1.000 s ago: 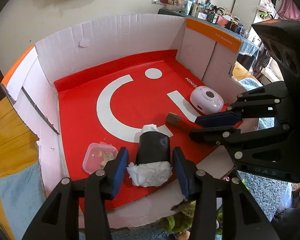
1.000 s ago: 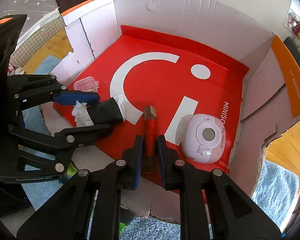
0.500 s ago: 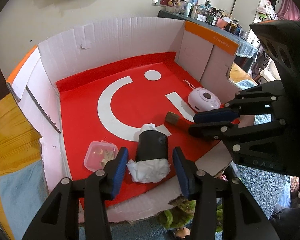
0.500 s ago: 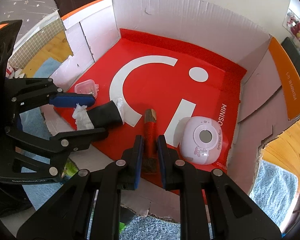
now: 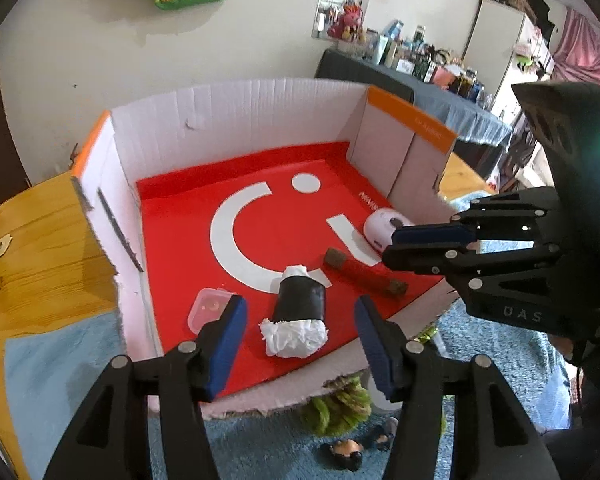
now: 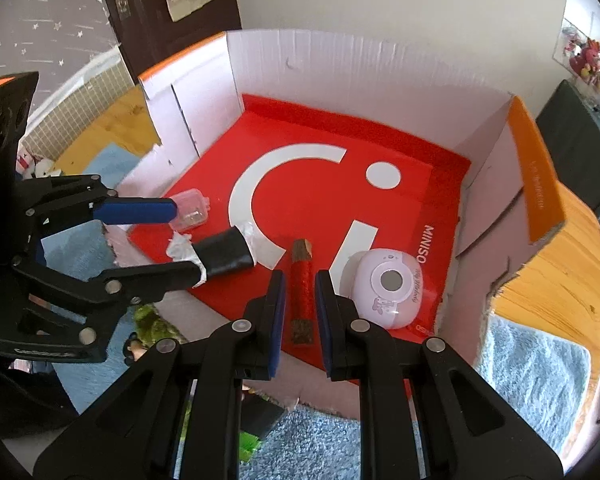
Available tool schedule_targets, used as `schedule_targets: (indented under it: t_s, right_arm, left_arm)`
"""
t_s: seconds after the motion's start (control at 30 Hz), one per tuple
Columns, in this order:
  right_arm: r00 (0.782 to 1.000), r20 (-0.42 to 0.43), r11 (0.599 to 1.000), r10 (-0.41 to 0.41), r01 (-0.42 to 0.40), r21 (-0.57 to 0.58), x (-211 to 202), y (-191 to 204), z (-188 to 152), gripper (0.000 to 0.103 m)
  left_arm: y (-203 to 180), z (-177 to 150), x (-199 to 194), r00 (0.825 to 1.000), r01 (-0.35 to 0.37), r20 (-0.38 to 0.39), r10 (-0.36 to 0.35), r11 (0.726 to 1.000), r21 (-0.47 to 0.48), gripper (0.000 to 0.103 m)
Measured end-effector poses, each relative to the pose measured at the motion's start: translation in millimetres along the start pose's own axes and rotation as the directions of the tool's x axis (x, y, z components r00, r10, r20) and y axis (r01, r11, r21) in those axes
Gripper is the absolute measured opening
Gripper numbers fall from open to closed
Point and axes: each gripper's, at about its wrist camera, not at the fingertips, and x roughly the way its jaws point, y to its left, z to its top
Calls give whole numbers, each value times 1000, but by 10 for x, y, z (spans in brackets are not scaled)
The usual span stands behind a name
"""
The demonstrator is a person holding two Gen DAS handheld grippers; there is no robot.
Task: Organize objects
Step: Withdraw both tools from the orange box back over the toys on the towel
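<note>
A black roll (image 5: 300, 300) stuffed with white tissue (image 5: 294, 336) lies on the red floor of a cardboard box (image 5: 240, 120). My left gripper (image 5: 298, 304) hovers over it, jaws opening, pads clear of the roll on both sides. A red stick with brown ends (image 6: 301, 292) lies flat on the floor. My right gripper (image 6: 300, 276) hangs above it, shut to a narrow gap and holding nothing. In the left wrist view the stick (image 5: 364, 272) lies clear below the right gripper (image 5: 391, 246). The right wrist view shows the left gripper (image 6: 184, 240) astride the roll (image 6: 226, 254).
A pale pink round gadget (image 6: 388, 284) sits right of the stick. A small clear lidded box (image 5: 208, 308) stands by the left wall. The box's torn front edge is low. Wooden tabletop (image 5: 40, 260) flanks it; small toys (image 5: 336, 404) lie on blue carpet below.
Both grippers have risen and drawn back from the box floor. The left jaws have spread wider around the roll. The stick now shows whole, free of the right gripper.
</note>
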Motion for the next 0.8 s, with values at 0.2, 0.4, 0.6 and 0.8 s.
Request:
schedule_targets:
  t_s: [0.2, 0.4, 0.6, 0.8]
  right_arm:
    - [995, 95, 999, -42, 39, 30, -247, 25, -10, 15]
    - [988, 134, 996, -78, 72, 50, -452, 81, -49, 15]
    - [980, 172, 994, -99, 89, 68, -605, 120, -132, 15]
    - [970, 204, 989, -134, 118, 88, -732, 156, -242, 15]
  left_arm:
    - [3, -28, -191, 999, 3, 34, -2, 1000, -24, 58]
    - [-13, -79, -357, 997, -18, 70, 20, 999, -35, 62]
    - [-18, -175, -496, 995, -38, 89, 43, 998, -58, 62]
    - [-82, -283, -629, 991, -63, 116, 69, 996, -58, 67]
